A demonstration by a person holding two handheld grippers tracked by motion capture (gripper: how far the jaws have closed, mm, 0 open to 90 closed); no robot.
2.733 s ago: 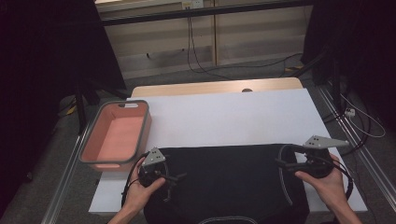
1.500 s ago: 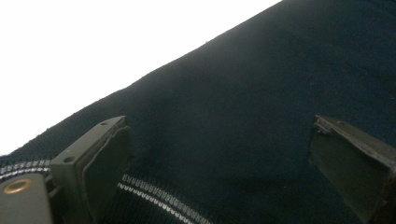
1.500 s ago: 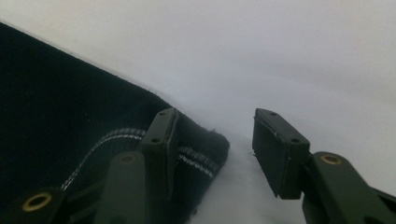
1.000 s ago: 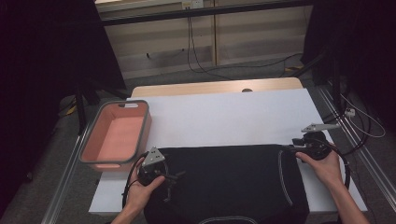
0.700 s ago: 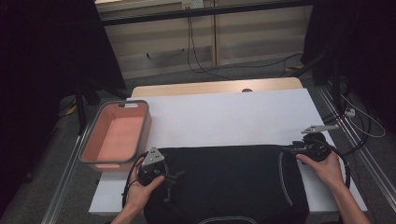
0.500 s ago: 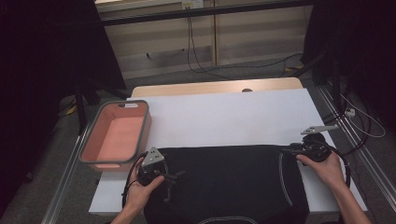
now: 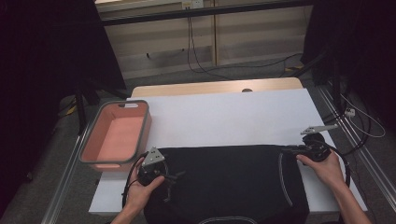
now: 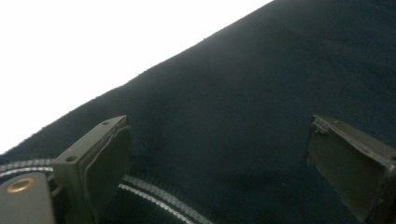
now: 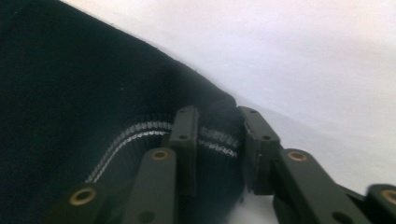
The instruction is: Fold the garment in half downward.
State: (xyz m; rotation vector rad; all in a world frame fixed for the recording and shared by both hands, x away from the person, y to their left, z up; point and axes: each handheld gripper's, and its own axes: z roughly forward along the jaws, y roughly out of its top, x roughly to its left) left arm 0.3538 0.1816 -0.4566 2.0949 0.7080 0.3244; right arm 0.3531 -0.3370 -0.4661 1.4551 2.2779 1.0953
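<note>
On the near half of the white table a black garment is lying spread flat, its far edge running straight across, its near part hanging past the table's 6 o'clock edge. A thin white stripe is curving down its R side.

L gripper is sitting at the cloth's 9 o'clock corner, held by the left hand, grey plate on top. In the left gripper view its jaws are standing wide apart — pads hovering over dark fabric, nothing pinched between them, a ribbed stripe passing under the near pad. White table surface is showing toward 11 o'clock in that view.

R gripper is lying at the cloth's 2 o'clock corner, right hand wrapping its body, cable looping off toward 4 o'clock. Its jaws have just been closing — in the right gripper view the gripper is pinching a bunched fold of the garment's corner, striped hem crossing betw. the pads. Bare table is lying just beyond the corner.

At 9 o'clock of the table, a pink bin w/ a grey rim is sitting partly over the table's L edge, well apart from the R gripper and just beyond the L one. Behind the table, at 12 o'clock, cables are trailing down a pale wall onto the floor.
</note>
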